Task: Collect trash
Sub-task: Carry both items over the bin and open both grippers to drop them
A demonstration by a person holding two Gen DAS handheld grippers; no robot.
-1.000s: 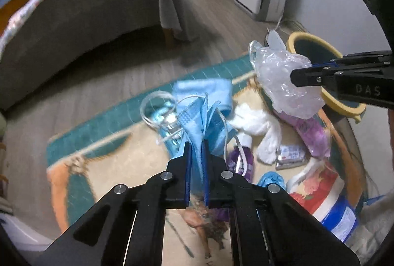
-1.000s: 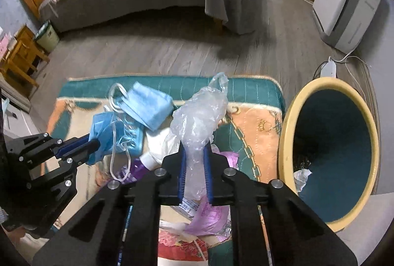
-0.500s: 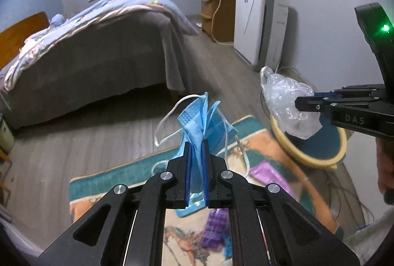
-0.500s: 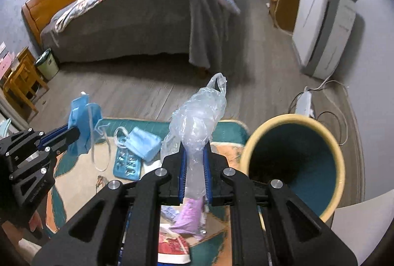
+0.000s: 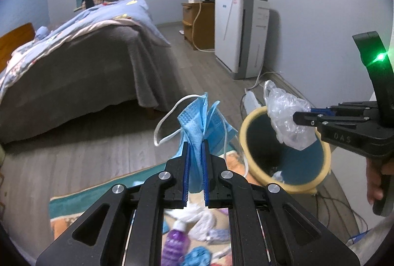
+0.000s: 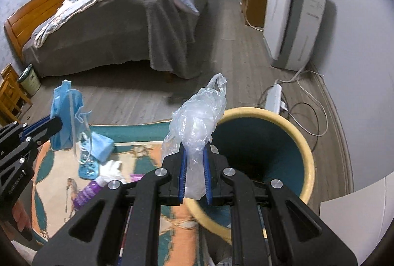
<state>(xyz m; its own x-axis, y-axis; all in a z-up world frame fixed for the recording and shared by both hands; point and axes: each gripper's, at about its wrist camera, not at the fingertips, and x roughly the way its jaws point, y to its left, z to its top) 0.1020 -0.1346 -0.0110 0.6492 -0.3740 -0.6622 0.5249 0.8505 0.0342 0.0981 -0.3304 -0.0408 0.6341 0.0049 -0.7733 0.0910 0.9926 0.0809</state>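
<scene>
My left gripper (image 5: pixel 196 142) is shut on a crumpled blue face mask (image 5: pixel 199 123), whose white ear loops hang free. It is held in the air, left of the yellow-rimmed bin (image 5: pixel 290 188). My right gripper (image 6: pixel 194 150) is shut on a clear plastic bag (image 6: pixel 199 118), which hangs over the near left rim of the bin (image 6: pixel 307 160). The bin's inside is dark teal with some scraps at the bottom. In the right wrist view the left gripper (image 6: pixel 59 123) and its mask (image 6: pixel 65 115) hover over the rug at the left. In the left wrist view the right gripper (image 5: pixel 295 115) holds the bag (image 5: pixel 287 118) above the bin's mouth.
A patterned rug (image 6: pixel 56 182) carries more litter: another blue mask (image 6: pixel 102 145), a blister pack (image 6: pixel 88 167), a purple bottle (image 6: pixel 85 193) and white tissue (image 6: pixel 112 171). A bed (image 6: pixel 123 27) stands behind, an air purifier (image 6: pixel 293 19) at the right wall. A power strip (image 6: pixel 274 96) and cables lie beside the bin.
Both grippers have risen off the rug with their loads and moved toward the bin. The plastic bag now hangs over the bin's rim; the mask is lifted clear of the litter.
</scene>
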